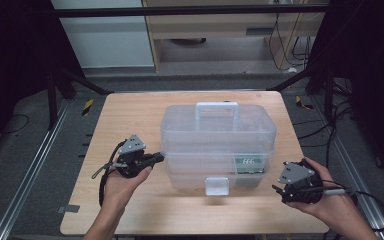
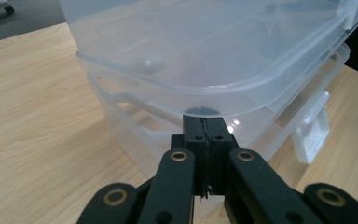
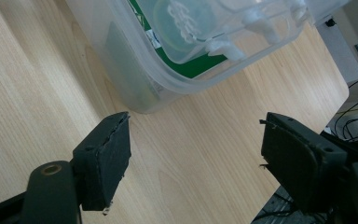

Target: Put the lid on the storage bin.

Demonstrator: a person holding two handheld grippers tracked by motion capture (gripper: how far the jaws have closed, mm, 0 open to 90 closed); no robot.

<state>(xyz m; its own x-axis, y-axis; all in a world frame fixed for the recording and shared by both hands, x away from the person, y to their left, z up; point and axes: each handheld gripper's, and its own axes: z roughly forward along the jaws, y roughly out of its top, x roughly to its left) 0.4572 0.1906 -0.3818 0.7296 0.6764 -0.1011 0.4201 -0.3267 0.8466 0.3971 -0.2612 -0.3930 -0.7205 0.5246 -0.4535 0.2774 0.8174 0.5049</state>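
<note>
Fingers pressed together with nothing between them, the left gripper (image 2: 207,128) noses against the lid edge of the clear plastic storage box (image 1: 215,145) mid-table, while the right gripper (image 3: 196,149) gapes wide near its right front corner.

Box contents (image 1: 250,162) blurred, unreadable

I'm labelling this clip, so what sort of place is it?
Probably a lab or recording workspace: a wooden table on metal rails, loose cables on the floor behind, and a clear plastic box set out for handheld grippers.
</note>
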